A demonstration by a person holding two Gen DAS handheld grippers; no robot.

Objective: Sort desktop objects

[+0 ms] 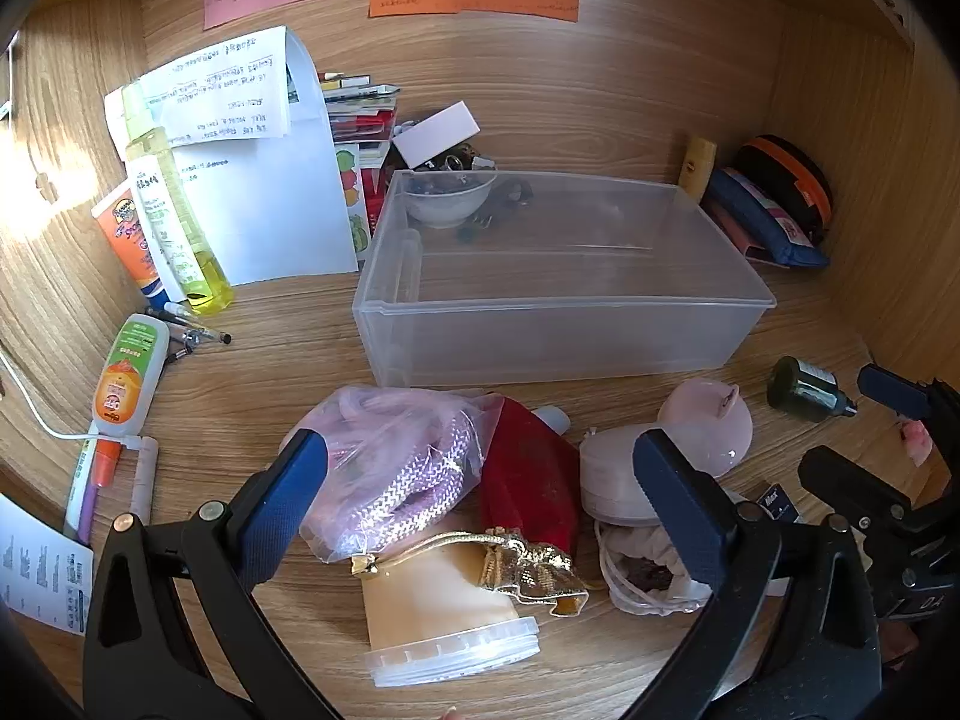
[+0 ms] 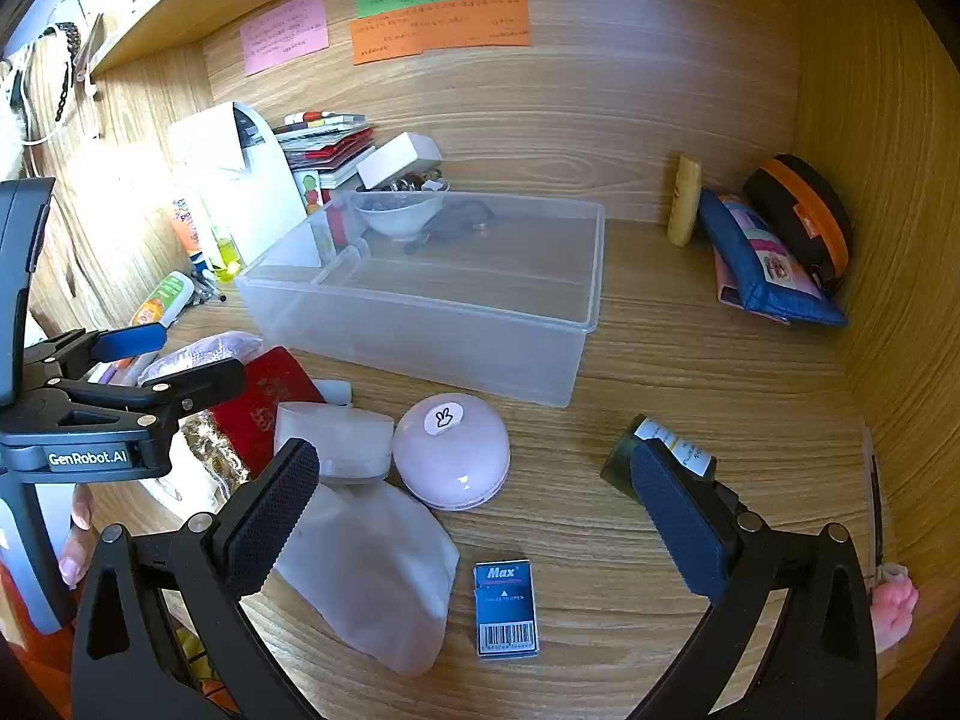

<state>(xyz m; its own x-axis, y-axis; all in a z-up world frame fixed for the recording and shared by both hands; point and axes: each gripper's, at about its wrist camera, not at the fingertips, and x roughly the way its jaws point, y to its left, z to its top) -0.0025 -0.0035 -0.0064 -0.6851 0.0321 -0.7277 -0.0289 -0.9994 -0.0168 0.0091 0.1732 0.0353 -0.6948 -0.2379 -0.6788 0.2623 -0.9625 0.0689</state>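
Over the wooden desk (image 1: pixel 270 348), both grippers hang tilted downward at the clutter, and both sets of tongs stand wide apart with nothing clamped. Left gripper (image 1: pixel 498 480) first: its blue pads straddle a heap, a pink plastic bag (image 1: pixel 390 456) of shiny cord, a red pouch (image 1: pixel 528 474) beside it, a gold drawstring bag (image 1: pixel 528 570) draped over a toppled lidded tub (image 1: pixel 444 618). Far left along the wall, sunscreen tubes (image 1: pixel 123 234) and a yellow bottle (image 1: pixel 180 222) lean against papers, pens (image 1: pixel 192 330) scattered at their feet. Moving right, the clear plastic bin (image 2: pixel 420 324) sits mid-desk, open-topped, right behind the pile. Right gripper (image 2: pixel 474 504) now: between its fingers lie a white cloth pouch (image 2: pixel 378 576), a pink round case (image 2: pixel 450 456) with a bunny sticker, and a small blue Max box (image 2: pixel 505 609). A dark green bottle (image 2: pixel 654 450) lies on its side, partly hidden behind the right-hand finger. Far right corner: a blue pouch (image 2: pixel 762 264) and a black-and-orange case (image 2: pixel 804 210) propped against the wall.
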